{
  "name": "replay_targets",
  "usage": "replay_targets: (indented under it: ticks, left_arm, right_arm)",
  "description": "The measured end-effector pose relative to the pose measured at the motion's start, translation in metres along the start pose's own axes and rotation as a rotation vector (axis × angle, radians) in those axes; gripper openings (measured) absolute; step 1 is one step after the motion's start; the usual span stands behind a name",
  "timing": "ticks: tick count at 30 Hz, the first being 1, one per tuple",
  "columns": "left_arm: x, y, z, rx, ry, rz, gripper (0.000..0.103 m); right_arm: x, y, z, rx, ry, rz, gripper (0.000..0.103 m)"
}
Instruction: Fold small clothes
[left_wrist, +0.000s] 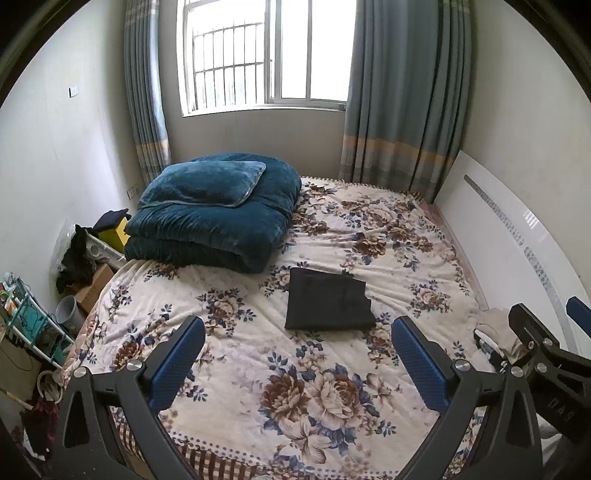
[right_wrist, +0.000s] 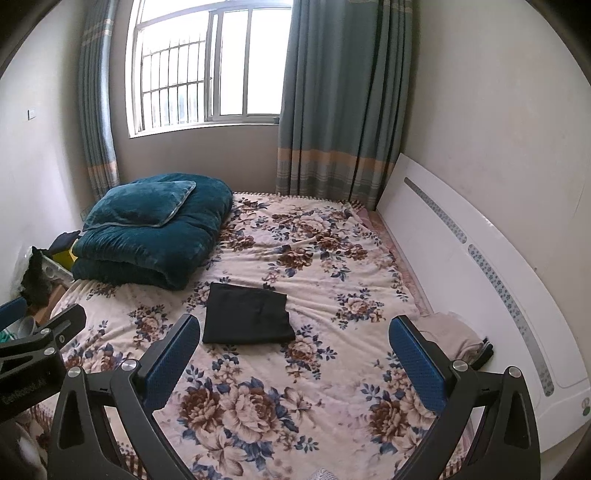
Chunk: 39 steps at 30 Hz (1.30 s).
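Holding your left gripper and right gripper spread wide and empty above the floral bedspread, black folded garment lying flat mid-bed ahead of you, beige clothes piled beside the white headboard, teal quilt folded far left.

One folded black garment, two tongs

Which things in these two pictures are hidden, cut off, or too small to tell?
- Beige clothes by the headboard: partly behind the right gripper finger in the right view; kind and number unclear.
- Black garment: folded, so its type cannot be told in either view.
- Floor clutter left of the bed: small and warped at the left view's edge.
- Left gripper: open; its base is cut off by the bottom edge.
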<state>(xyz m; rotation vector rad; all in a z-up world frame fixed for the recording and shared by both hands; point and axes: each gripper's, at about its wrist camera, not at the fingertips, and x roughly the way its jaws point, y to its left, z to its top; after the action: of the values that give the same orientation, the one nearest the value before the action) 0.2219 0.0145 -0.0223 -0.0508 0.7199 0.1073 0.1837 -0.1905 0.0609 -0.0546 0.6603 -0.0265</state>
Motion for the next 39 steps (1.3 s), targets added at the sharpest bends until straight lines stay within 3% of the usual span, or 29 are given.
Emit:
replay_targets:
  ticks: [39]
  left_arm:
    - [-0.0005, -0.0016, 0.0001, 0.001, -0.004, 0.002, 0.103]
  right_arm:
    - [-0.0029, 0.0056, -0.0007, 0.001, 0.001, 0.008, 0.103]
